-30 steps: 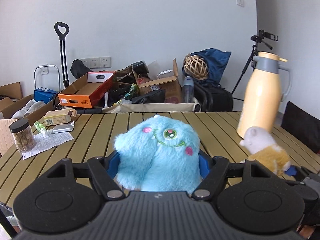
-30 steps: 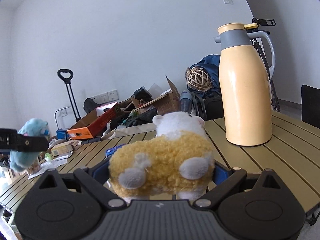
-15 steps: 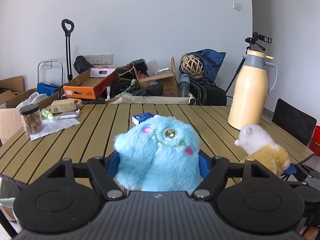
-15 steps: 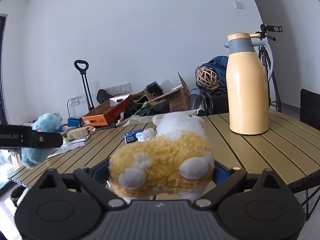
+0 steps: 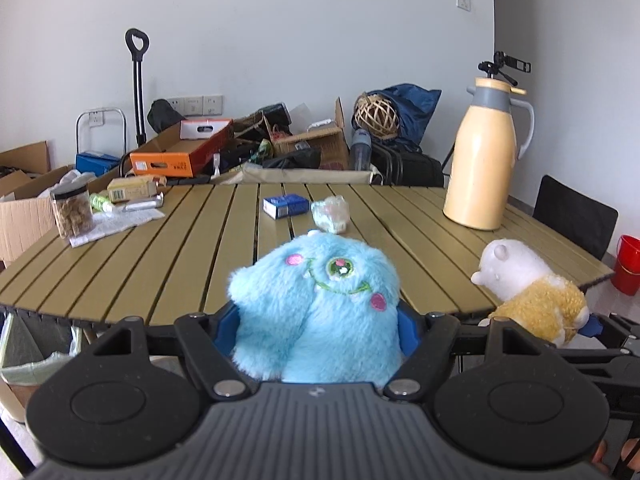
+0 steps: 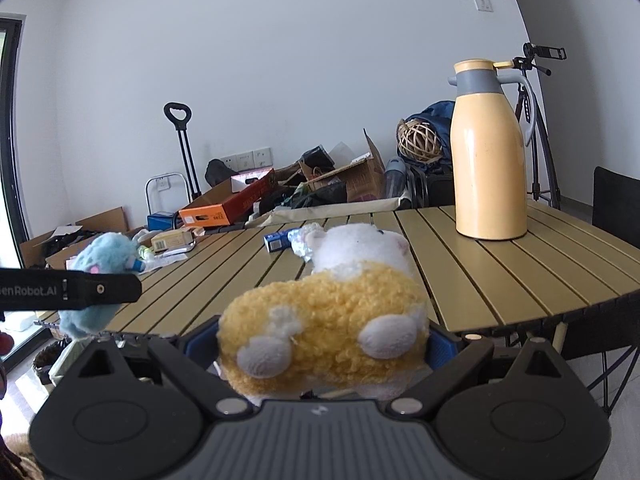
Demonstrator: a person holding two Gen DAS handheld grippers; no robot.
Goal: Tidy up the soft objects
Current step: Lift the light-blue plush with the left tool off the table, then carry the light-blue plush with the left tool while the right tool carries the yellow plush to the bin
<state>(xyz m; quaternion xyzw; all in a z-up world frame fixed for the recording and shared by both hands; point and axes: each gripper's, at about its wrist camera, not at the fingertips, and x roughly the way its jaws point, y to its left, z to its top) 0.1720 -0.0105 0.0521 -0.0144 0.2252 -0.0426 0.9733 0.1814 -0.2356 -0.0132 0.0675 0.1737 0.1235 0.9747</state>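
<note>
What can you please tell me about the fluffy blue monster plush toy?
The fluffy blue monster plush toy has long turquoise fur, one green embroidered eye, a stitched green smile and pink cheek patches. It sits upright, squeezed between the blue pads of the left claw, held off the near edge of the slatted wooden table, touching nothing else.

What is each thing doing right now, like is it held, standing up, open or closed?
Blue plush monster: held off the table, clamped in the left hand-held gripper.
Yellow and white plush hamster: held in the right hand-held gripper.
Yellow thermos jug: standing upright on the table, lid on.
Snack jar: upright, lid on.
Small blue box: lying flat, closed.
Crumpled plastic wrapper: lying on the table beside the box.
</note>
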